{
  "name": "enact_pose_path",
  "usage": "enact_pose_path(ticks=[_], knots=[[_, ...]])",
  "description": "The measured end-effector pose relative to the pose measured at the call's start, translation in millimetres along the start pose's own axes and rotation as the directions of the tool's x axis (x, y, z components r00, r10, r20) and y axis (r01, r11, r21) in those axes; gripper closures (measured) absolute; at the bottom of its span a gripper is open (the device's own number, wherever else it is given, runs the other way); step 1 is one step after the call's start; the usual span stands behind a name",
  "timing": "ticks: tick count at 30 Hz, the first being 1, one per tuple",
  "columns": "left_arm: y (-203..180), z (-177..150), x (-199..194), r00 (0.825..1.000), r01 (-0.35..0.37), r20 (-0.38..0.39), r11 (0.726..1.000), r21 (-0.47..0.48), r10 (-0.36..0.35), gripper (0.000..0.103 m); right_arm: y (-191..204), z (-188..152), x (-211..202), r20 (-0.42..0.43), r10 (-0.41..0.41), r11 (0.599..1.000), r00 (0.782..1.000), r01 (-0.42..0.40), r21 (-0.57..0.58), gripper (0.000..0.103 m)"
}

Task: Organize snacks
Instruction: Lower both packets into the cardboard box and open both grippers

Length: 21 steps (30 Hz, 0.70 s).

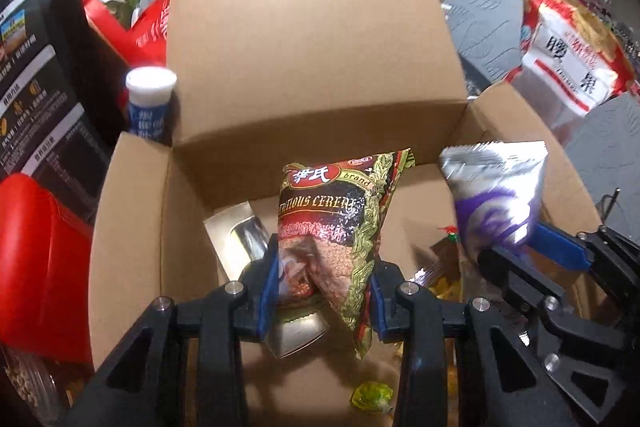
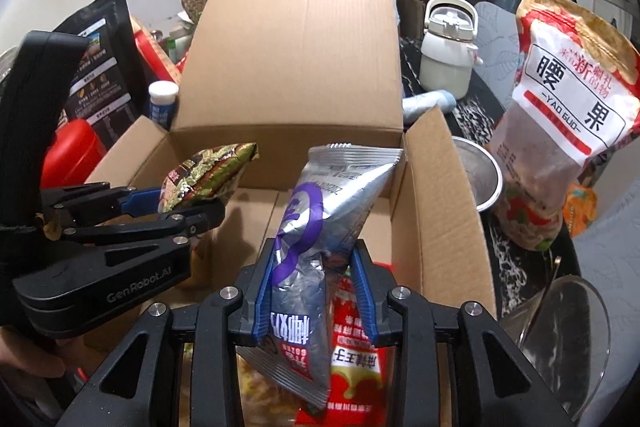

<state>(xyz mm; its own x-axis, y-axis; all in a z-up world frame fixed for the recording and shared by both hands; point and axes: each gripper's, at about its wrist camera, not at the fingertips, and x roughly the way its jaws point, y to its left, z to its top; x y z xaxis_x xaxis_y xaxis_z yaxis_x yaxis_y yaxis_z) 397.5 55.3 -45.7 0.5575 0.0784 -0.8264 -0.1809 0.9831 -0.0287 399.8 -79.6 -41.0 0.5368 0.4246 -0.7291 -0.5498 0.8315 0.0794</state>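
Note:
An open cardboard box (image 1: pixel 136 227) (image 2: pixel 436 211) stands in front of me with its far flap raised. My left gripper (image 1: pixel 322 291) is shut on a dark cereal packet (image 1: pixel 336 223) and holds it over the box; both show at the left of the right wrist view, gripper (image 2: pixel 188 205), packet (image 2: pixel 204 175). My right gripper (image 2: pixel 316 291) is shut on a silver and purple packet (image 2: pixel 320 223), also above the box; it shows in the left wrist view (image 1: pixel 496 195). A red packet (image 2: pixel 352 343), a silver packet (image 1: pixel 236 239) and a small green sweet (image 1: pixel 370 397) lie inside the box.
A large bag of cashews (image 2: pixel 568 115) stands right of the box, by a metal cup (image 2: pixel 484 179), a glass bowl (image 2: pixel 568 339) and a white kettle (image 2: pixel 448 47). Left of the box are a black pouch (image 1: pixel 36 75), a blue and white tube (image 1: pixel 150 99) and red containers (image 1: pixel 36 239).

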Motion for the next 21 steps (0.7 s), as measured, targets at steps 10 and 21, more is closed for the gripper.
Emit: enact_pose_path(ticks=[10, 21], knots=[[-3.5, 3.7, -6.3, 0.999, -0.028, -0.021, 1.000, 0.000, 0.028, 0.065, 5.8, -0.4, -15.0, 0.019, -0.017, 1.000, 1.000, 0.017, -0.005, 0.042], [-9.4, -2.7, -48.8, 0.997, -0.058, 0.055, 0.998, 0.006, 0.057, 0.044, 7.3, 1.6, -56.2, 0.075, -0.058, 0.998, 0.996, 0.058, 0.002, 0.041]])
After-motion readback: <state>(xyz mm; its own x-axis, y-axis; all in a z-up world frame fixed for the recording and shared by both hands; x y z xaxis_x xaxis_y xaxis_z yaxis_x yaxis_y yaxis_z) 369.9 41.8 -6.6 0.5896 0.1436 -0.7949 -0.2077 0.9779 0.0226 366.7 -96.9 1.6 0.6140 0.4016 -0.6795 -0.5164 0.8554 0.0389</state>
